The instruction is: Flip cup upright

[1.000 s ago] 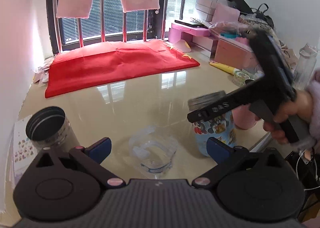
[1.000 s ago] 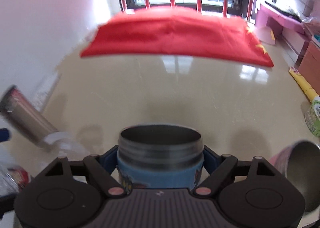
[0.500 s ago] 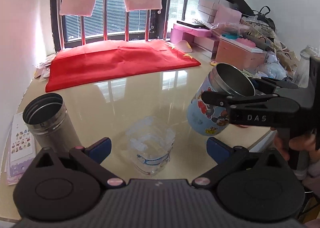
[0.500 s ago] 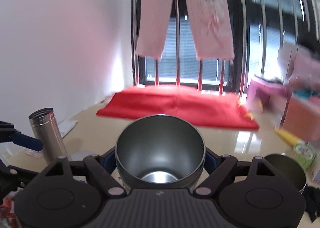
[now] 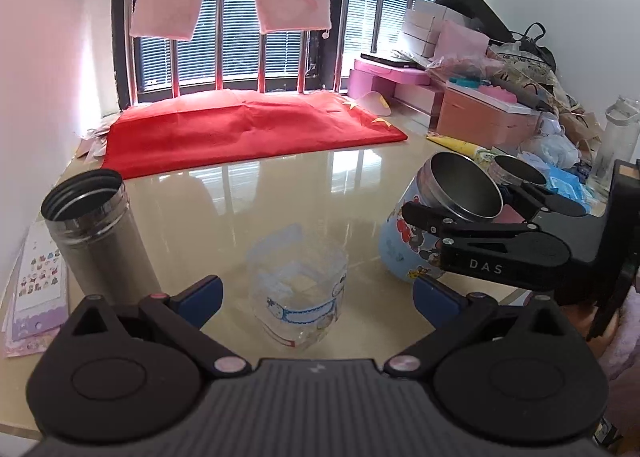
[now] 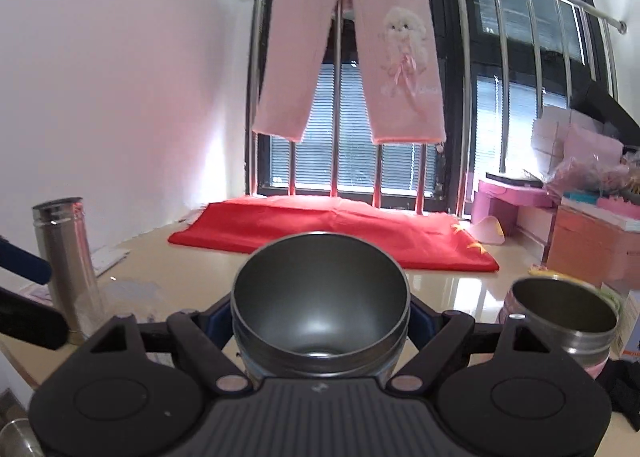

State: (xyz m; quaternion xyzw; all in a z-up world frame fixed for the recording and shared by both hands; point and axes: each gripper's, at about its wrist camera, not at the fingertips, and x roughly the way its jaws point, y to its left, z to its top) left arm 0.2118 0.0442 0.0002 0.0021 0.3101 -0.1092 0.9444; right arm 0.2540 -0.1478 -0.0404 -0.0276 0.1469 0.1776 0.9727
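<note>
A steel flask [image 5: 94, 233] stands open and upright on the glossy worktop [image 5: 224, 201] at 9 o'clock, a sticker sheet [image 5: 34, 289] just beside it. A clear plastic cup [image 5: 298, 289] sits near centre. A red flag [image 5: 248, 129] lies flat at 12 o'clock under the barred window [image 6: 404, 161], where pink trousers [image 6: 352, 45] hang. Pink boxes [image 5: 484, 121] crowd 2 o'clock. A pink-based steel cup [image 6: 564, 321] stands at 3 o'clock.
</note>
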